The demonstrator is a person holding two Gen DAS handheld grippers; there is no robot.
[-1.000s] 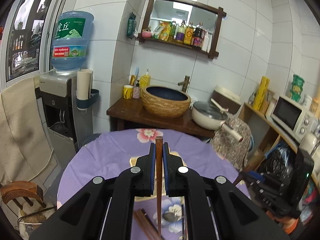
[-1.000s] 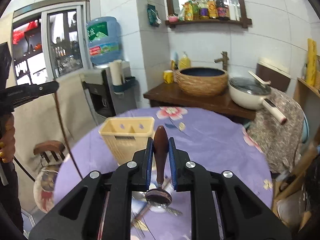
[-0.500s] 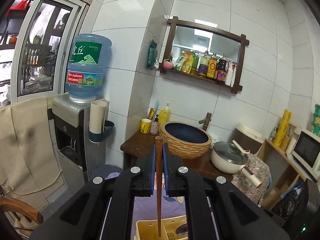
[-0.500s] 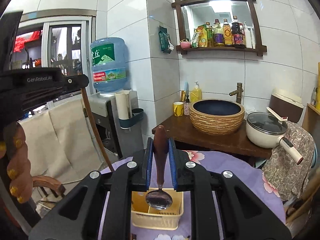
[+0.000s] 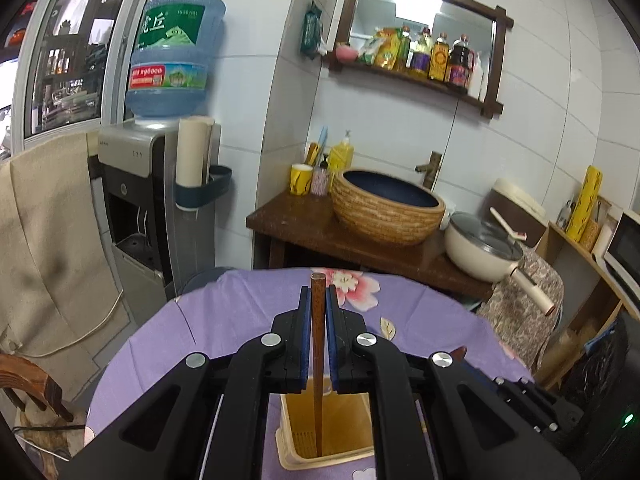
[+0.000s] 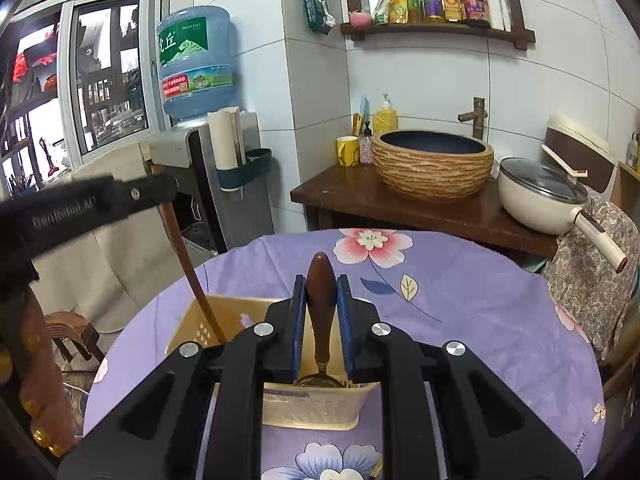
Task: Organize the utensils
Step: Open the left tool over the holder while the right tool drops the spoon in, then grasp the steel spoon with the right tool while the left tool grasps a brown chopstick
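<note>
My left gripper (image 5: 319,300) is shut on a brown wooden chopstick (image 5: 317,360) that hangs upright, its lower end inside the cream plastic utensil basket (image 5: 292,444). In the right wrist view the same chopstick (image 6: 192,276) slants down into the basket (image 6: 224,312) from the left gripper (image 6: 160,190) at the left. My right gripper (image 6: 321,286) is shut on the dark wooden handle of a spoon (image 6: 320,308); its metal bowl dips into the basket's near side. The basket stands on the purple flowered tablecloth (image 6: 460,300).
Behind the round table stand a dark wooden counter (image 6: 400,204) with a woven basin (image 6: 432,168), a cream pot (image 6: 540,196) and a water dispenser (image 6: 188,152). A wooden chair (image 5: 28,384) sits low at the left. A person's hand (image 6: 36,380) shows at the left edge.
Both grippers went forward and down over the basket. The chopstick's tip and the spoon's bowl now sit inside it. Both grips stayed shut.
</note>
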